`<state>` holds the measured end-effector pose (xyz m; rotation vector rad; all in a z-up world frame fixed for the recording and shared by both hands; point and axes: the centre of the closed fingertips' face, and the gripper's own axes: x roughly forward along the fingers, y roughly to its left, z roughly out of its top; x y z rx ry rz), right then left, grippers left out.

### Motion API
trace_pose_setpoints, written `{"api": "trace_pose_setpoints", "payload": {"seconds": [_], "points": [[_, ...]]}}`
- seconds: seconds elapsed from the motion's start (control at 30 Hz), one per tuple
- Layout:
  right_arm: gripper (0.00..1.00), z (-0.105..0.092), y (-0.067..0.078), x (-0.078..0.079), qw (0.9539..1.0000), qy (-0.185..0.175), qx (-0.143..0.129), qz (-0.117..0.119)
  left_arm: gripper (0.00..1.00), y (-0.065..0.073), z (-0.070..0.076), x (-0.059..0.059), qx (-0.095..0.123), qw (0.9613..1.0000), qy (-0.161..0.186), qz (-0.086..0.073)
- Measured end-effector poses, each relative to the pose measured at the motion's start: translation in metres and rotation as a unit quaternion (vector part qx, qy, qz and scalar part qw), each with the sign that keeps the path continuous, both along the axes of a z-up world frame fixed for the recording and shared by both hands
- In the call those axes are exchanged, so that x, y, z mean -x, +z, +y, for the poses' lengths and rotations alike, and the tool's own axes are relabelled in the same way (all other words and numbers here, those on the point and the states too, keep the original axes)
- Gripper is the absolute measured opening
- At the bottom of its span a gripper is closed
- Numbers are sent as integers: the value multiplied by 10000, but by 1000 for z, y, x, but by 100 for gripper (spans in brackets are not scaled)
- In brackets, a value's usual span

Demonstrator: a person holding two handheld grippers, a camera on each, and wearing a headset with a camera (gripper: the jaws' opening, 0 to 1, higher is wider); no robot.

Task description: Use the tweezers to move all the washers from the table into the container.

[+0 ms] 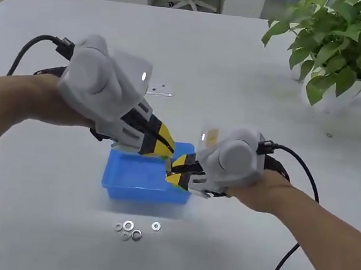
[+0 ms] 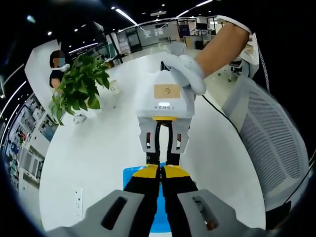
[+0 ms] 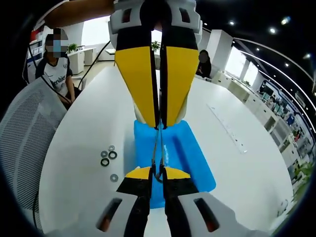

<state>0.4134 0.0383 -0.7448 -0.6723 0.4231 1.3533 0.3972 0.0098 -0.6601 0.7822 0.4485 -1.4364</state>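
Over the blue container [image 1: 139, 188], head view, the left gripper [image 1: 164, 147] and right gripper [image 1: 176, 172] meet tip to tip, with the washers [image 1: 133, 227] on the table [image 1: 250, 65] at 6 o'clock of them.

Left gripper view: its jaws are pressed nearly together and face the right gripper [image 2: 163, 159] at 12 o'clock.

Right gripper view: both grippers pinch the tweezers [image 3: 158, 148], one at each end, and the washers [image 3: 108, 157] lie at 9 o'clock.
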Motion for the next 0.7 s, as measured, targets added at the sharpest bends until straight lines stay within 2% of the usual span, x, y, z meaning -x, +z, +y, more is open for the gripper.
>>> {"api": "trace_pose_setpoints", "payload": {"seconds": [0.33,0.7], "points": [[9,0,-15,-11,9997,-77,43,210,5,-15,0,-14,7,9998,45,185],[9,2,-29,-21,9994,-119,93,312,5,-28,4,-25,-42,9995,112,293]]}}
